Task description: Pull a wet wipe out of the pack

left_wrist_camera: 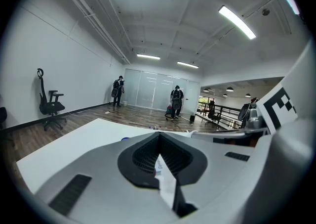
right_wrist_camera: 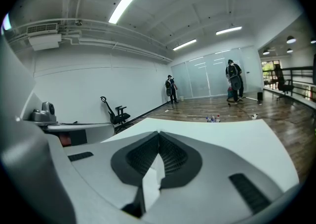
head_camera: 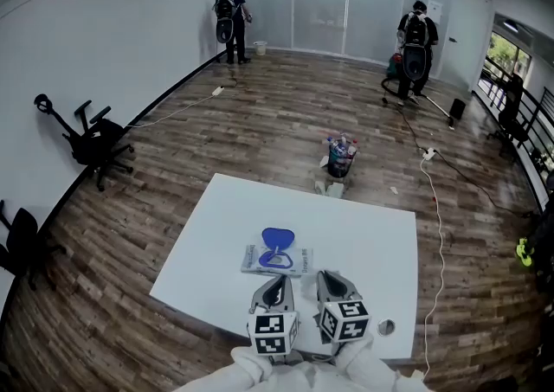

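Both tongs sit low-centre in the frame, left gripper [head_camera: 277, 285] and right gripper [head_camera: 334, 279], jaws pinched together on nothing. The wipe pack [head_camera: 277, 260] lies just beyond them on the white table [head_camera: 363, 234], blue lid [head_camera: 277, 240] flipped up. I'd pin the pack with one, open the other, nip the wipe's tip and pull up slowly.

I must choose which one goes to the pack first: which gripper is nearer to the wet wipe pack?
Left. The left gripper points at the middle of the near edge of the wet wipe pack; the right gripper sits beside its near right corner.
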A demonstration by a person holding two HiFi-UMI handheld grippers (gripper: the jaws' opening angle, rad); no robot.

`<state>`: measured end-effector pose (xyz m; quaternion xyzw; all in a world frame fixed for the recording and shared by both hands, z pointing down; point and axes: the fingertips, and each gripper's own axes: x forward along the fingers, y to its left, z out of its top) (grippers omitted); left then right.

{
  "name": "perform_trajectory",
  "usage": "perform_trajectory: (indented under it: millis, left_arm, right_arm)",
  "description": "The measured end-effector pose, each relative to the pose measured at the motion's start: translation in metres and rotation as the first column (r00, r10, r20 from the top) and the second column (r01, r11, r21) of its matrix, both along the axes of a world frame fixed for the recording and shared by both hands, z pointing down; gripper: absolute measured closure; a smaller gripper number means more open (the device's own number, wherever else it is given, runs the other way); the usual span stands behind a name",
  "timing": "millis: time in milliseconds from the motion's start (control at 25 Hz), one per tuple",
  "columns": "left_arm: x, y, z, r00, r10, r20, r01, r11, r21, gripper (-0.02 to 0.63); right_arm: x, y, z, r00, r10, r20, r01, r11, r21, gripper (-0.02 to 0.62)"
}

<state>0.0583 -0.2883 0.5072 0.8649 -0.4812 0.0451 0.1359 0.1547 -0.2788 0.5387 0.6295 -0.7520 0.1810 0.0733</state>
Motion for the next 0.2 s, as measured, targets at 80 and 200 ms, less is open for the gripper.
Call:
perform_trajectory:
  millis: [80, 200]
  left_arm:
    - [-0.0017, -0.0003, -0.0005, 1.000, 0.000, 0.003, 0.000, 1.000, 0.004, 0.606]
    - [-0.0049, -0.0009, -0.0014, 1.000, 0.001, 0.003, -0.001, 1.000, 0.009, 0.606]
  right_arm:
    - [-0.0014, -0.0002, -0.0003, 1.000, 0.002, 0.000, -0.002, 1.000, 0.001, 0.584]
    - [-0.0046, -0.0003, 0.0000, 1.000, 0.003, 0.000, -0.003, 1.000, 0.000, 0.584]
